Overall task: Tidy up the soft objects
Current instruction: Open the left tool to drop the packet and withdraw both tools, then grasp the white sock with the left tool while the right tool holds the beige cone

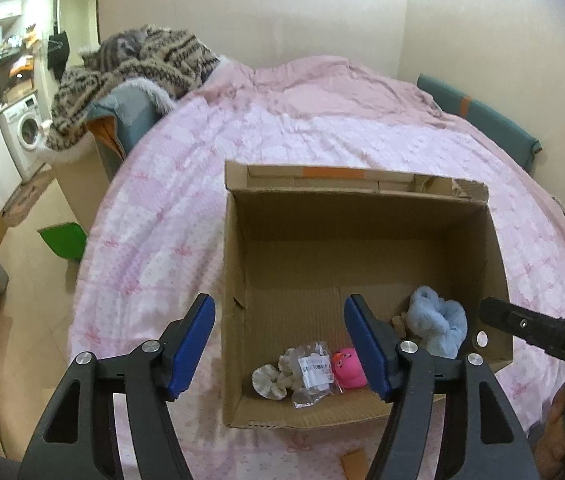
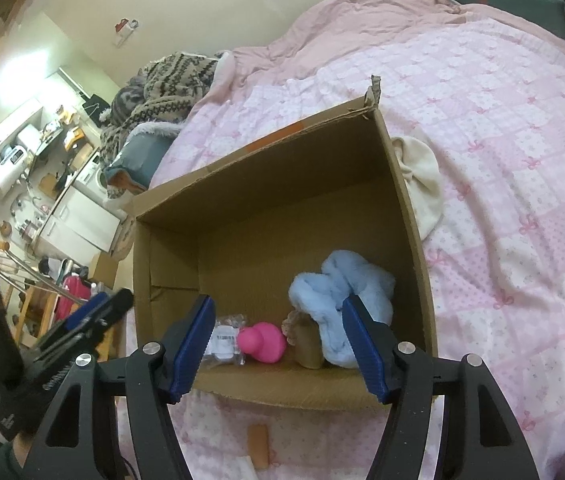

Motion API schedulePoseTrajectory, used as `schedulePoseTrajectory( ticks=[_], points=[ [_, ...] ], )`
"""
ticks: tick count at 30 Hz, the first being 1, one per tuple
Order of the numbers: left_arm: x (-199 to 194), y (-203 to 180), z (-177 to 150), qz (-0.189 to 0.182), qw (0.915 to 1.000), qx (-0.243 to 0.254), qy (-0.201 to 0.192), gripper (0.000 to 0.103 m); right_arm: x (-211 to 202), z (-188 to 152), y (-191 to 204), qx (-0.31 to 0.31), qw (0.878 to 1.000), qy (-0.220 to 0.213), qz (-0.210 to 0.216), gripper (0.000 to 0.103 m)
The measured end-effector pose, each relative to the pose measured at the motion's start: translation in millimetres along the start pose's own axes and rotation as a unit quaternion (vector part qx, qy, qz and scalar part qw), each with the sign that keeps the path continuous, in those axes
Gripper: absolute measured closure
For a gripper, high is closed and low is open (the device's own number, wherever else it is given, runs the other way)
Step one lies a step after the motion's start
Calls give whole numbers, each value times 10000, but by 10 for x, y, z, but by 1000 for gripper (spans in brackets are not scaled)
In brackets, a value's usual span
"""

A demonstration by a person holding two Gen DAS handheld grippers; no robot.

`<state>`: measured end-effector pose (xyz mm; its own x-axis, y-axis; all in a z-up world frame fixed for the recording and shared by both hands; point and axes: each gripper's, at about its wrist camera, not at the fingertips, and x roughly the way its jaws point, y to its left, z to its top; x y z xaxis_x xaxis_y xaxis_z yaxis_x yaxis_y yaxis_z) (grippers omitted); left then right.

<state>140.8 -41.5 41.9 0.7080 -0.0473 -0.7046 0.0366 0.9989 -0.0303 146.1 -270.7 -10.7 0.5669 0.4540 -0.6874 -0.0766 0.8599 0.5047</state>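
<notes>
Sitting on a bed with a pink patterned quilt (image 1: 186,184) is an open cardboard box (image 1: 362,236), and both grippers hover over its near edge. The left gripper (image 1: 280,346) has its blue-padded jaws spread wide with nothing between them; the right gripper (image 2: 278,346) is likewise spread and holds nothing. Down in the near part of the box lie the soft things: a fluffy light-blue plush item (image 2: 342,300) against the right-hand wall, a small tan plush piece (image 2: 308,340) just beside it, a bright pink toy (image 2: 264,340) next along, then a clear plastic packet with a white label (image 1: 314,368), and a white scrunchie (image 1: 272,378) at the left end. Outside the box, touching its right wall, a cream-coloured cloth item (image 2: 422,176) rests on the quilt. A brown patterned knit blanket (image 1: 134,68) is heaped at the far left of the bed. Beyond that, a washing machine (image 1: 26,128) stands in the kitchen area.
</notes>
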Motion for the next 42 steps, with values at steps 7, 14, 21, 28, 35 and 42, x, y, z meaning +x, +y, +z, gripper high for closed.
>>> schedulePoseTrajectory(
  ticks=[7,14,21,28,35,42],
  points=[
    [-218,78,-61,-76,10000,-8,-20,39,-131,-52,47,-84,9999,-41,-78,33],
    [-422,154,-226,-80,9999,-114,42,39,-277,-231,44,-56,9999,-25,-128,33],
    [-451,204,-459,-62,9987,-319,399,39,-330,-457,113,-94,9998,81,-147,33],
    [-451,165,-696,-60,9967,-380,720,39,-355,-614,133,-40,9996,194,-183,33],
    [-259,123,-912,-230,9886,-551,1385,39,-308,-665,54,114,9982,349,-474,33],
    [-7,-139,-1216,-642,9695,-384,2333,39,-184,-703,-72,377,9957,610,-580,33]
  ],
)
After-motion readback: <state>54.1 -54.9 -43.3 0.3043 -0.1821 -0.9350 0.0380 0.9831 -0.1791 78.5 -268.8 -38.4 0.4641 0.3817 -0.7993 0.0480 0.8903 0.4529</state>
